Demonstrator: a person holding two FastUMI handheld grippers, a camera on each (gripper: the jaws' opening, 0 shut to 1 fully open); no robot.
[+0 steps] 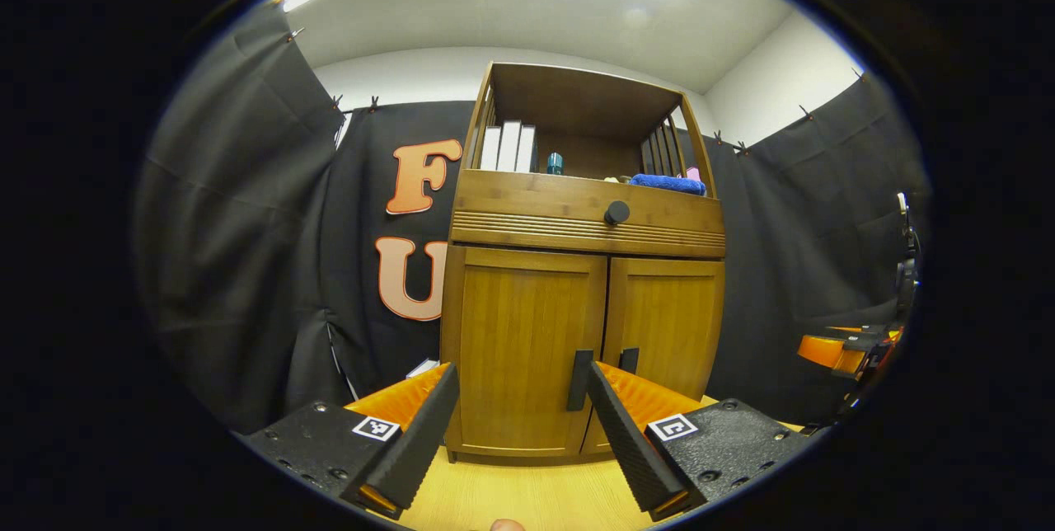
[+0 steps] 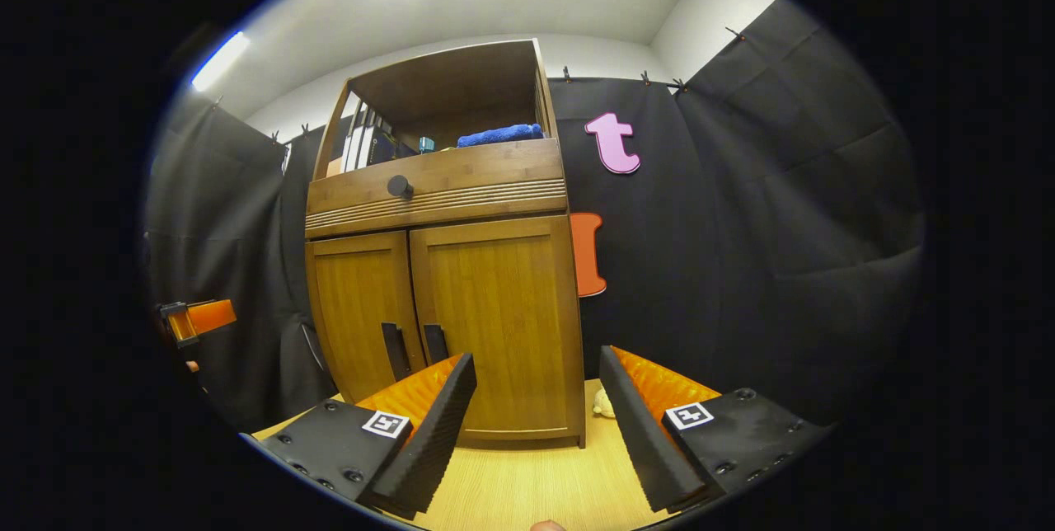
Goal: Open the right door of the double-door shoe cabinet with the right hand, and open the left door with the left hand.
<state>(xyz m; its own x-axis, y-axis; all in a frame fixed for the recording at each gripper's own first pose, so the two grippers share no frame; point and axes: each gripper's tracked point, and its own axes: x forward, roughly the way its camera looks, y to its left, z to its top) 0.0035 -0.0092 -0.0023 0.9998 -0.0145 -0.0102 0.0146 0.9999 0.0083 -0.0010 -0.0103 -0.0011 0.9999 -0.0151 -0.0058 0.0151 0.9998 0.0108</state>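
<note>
A wooden shoe cabinet stands on the table with both doors closed. In the left gripper view its left door and right door meet at two dark vertical handles. My left gripper is open in front of the left door, a short way off, with nothing between its fingers. In the right gripper view the right door and its handle lie ahead, and my right gripper is open and apart from them. The right gripper also appears far right in the left gripper view.
Above the doors is a drawer with a round knob, then an open shelf with books and a blue towel. The cabinet stands on a light wooden table. A small pale object lies at the cabinet's right foot.
</note>
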